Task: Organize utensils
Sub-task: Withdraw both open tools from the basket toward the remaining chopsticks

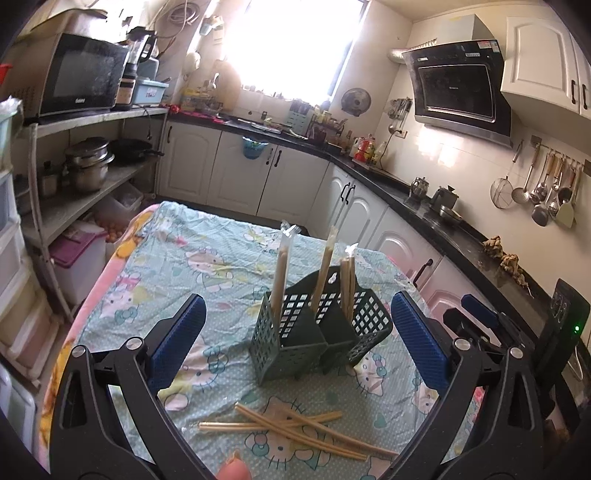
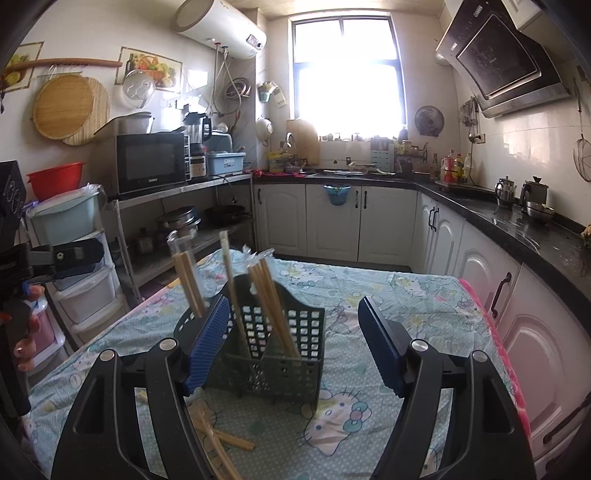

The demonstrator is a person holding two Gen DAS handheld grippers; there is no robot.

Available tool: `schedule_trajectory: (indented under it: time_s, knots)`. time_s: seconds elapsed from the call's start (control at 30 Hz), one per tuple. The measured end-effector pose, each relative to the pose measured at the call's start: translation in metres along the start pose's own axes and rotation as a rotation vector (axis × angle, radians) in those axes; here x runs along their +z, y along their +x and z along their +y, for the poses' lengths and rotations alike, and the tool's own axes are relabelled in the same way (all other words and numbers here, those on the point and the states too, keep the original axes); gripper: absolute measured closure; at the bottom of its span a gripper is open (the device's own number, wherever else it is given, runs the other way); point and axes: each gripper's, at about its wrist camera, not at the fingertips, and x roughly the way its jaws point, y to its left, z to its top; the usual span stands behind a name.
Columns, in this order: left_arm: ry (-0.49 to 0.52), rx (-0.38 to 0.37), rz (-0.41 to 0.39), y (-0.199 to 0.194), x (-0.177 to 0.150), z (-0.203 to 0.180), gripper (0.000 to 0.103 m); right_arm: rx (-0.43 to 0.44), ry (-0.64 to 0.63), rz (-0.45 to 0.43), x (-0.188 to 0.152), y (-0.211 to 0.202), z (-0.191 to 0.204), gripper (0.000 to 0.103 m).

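Holding both my left gripper and right gripper open and empty, facing the basket mid-table, loose chopsticks nearer me.

Window: blazed white on the far wall, well beyond the fingers.
Cabinets: white, under a black counter.
Range hood: upper right.
Microwave: on left shelving.
Water heater: overhead.
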Motion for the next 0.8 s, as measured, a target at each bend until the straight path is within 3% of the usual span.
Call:
schedule_trajectory:
  time_s: [0.8]
  knots:
    - [-0.102,0.062,0.086,-0.002,-0.046,0.041,0.010,0.109,-0.114,0.137,-0.051,-0.018,0.050,0.033]
